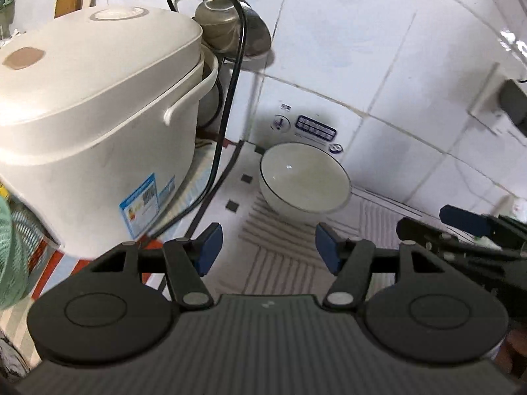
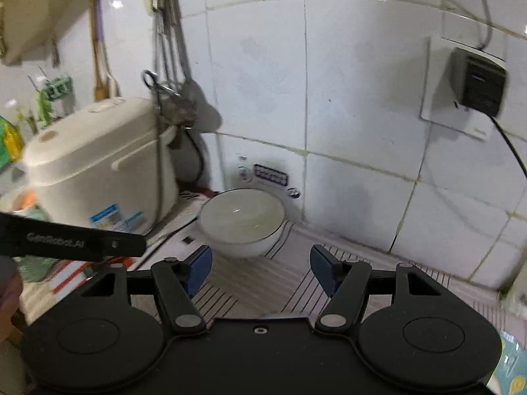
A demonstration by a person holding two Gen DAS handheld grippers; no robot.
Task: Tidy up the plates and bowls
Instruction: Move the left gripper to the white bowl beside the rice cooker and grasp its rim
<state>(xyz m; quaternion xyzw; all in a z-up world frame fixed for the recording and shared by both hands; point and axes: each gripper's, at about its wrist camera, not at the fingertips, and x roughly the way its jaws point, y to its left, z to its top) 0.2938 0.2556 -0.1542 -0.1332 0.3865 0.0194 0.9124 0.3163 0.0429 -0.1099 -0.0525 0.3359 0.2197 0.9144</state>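
Note:
A white bowl (image 1: 304, 177) with a thin dark rim stands upright and empty on a striped mat (image 1: 290, 263), close to the tiled wall. It also shows in the right wrist view (image 2: 243, 221). My left gripper (image 1: 268, 247) is open and empty, a short way in front of the bowl. My right gripper (image 2: 258, 268) is open and empty, also just short of the bowl. The right gripper shows at the right edge of the left wrist view (image 1: 467, 227). No plates are in view.
A white rice cooker (image 1: 92, 125) stands left of the bowl, its black cord (image 1: 227, 105) trailing down beside it. Ladles (image 1: 230, 23) hang on the wall above. A wall socket with a plug (image 2: 474, 82) is at the right. A green basket (image 1: 11, 250) is at far left.

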